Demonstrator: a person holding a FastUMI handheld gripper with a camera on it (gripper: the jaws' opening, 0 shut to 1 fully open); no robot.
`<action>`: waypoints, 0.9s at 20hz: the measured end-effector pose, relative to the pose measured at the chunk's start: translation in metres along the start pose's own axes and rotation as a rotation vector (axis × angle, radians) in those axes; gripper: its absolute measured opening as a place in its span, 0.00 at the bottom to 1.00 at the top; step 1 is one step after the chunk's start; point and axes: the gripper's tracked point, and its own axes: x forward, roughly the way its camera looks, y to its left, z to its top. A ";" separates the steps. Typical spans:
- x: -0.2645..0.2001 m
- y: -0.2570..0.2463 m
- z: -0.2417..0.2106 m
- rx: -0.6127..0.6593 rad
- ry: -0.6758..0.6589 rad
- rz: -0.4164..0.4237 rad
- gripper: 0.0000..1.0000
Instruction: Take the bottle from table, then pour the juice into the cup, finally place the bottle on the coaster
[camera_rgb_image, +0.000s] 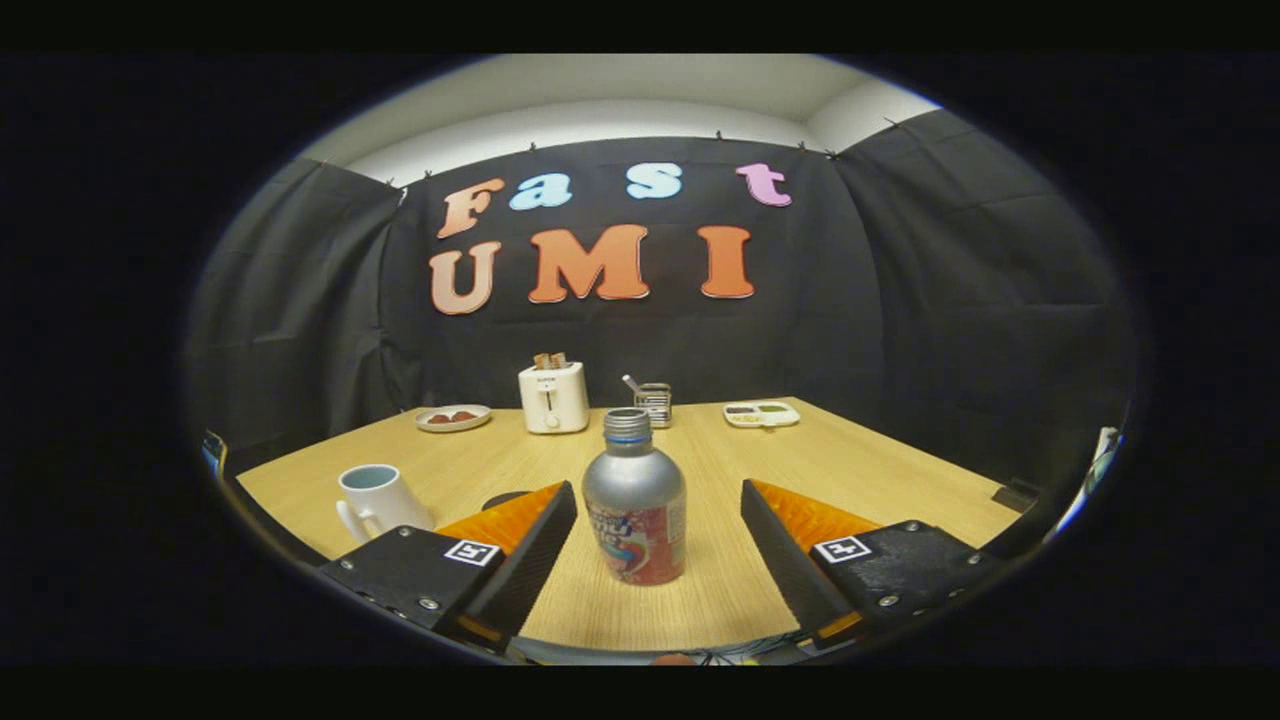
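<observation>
Claw (659, 500) spread wide, fingers flanking upright silver bottle (634, 510), red label, uncapped.

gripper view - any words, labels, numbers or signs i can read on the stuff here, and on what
None can be read with certainty.
bottle, standing between the open tongs, neither touching it: printed label, letters too blurred to read.
toaster: a small mark near its top, too small to read.
fingers: a square black-and-white marker on each, a pattern rather than text.
cup: no writing seen.
</observation>
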 end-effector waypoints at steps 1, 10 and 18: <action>0.006 -0.001 -0.001 -0.003 0.008 -0.003 0.98; 0.011 0.011 -0.029 0.003 0.056 0.051 0.98; 0.036 0.009 -0.065 0.000 0.142 0.055 0.99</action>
